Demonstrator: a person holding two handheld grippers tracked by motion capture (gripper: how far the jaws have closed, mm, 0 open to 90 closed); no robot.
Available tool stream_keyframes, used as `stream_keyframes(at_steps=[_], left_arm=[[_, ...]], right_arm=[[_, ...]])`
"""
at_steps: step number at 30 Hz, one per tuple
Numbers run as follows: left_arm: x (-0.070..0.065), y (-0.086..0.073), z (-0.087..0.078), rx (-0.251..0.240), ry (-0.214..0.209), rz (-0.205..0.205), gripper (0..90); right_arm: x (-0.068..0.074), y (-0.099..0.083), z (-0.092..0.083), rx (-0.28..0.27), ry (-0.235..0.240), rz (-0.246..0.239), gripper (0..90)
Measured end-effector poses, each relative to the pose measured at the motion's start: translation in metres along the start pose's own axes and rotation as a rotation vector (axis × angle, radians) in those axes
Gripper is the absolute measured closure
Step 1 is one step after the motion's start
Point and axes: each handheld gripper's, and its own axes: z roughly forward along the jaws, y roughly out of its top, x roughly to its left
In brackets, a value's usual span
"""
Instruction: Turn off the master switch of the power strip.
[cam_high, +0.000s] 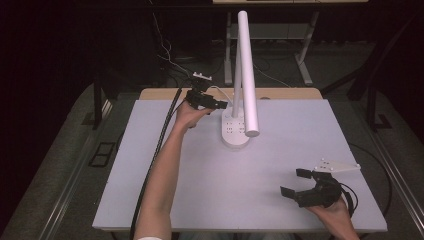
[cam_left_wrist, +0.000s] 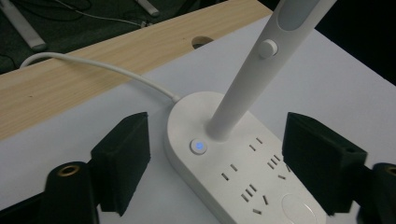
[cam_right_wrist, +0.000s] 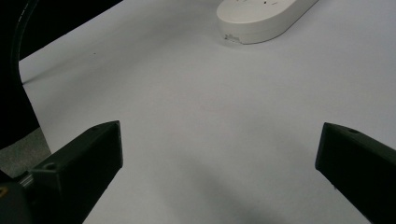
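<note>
A white desk lamp stands at the table's far middle; its oval base (cam_high: 235, 131) carries several sockets. The base (cam_left_wrist: 243, 182) has a small round button (cam_left_wrist: 199, 146) lit blue, just in front of the slanted white stem (cam_left_wrist: 243, 88). My left gripper (cam_high: 215, 104) hovers at the base's left rear, open. In the left gripper view its jaws (cam_left_wrist: 217, 144) stand either side of the base's rounded end and touch nothing. My right gripper (cam_high: 294, 182) rests open near the front right corner, with bare table between its jaws (cam_right_wrist: 219, 154).
The lamp's long white head (cam_high: 247, 75) reaches forward over the table's middle. A white cord (cam_left_wrist: 102, 70) runs from the base across the wooden back edge (cam_left_wrist: 70, 84). The white tabletop (cam_high: 210, 175) spreads wide between the two hands. A black cable (cam_high: 160, 145) trails along the left forearm.
</note>
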Motion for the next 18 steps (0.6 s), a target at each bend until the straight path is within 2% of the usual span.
stream_keyframes(at_steps=[4,9,10,18], left_arm=[[0.003,-0.001,0.004,0.000,0.001,-0.008,30.6],[0.004,-0.004,0.011,-0.034,0.001,-0.054,38.0],[0.006,-0.004,0.011,-0.011,0.001,-0.037,38.7],[0.007,-0.011,0.025,-0.028,-0.016,-0.110,52.5]], right_arm=[[0.000,0.000,0.000,0.000,-0.002,0.002,0.0],[0.000,0.000,0.000,-0.001,-0.004,0.003,0.0],[0.000,0.000,0.000,-0.001,-0.004,0.003,0.0],[0.000,0.000,0.000,-0.002,-0.002,0.002,0.0]])
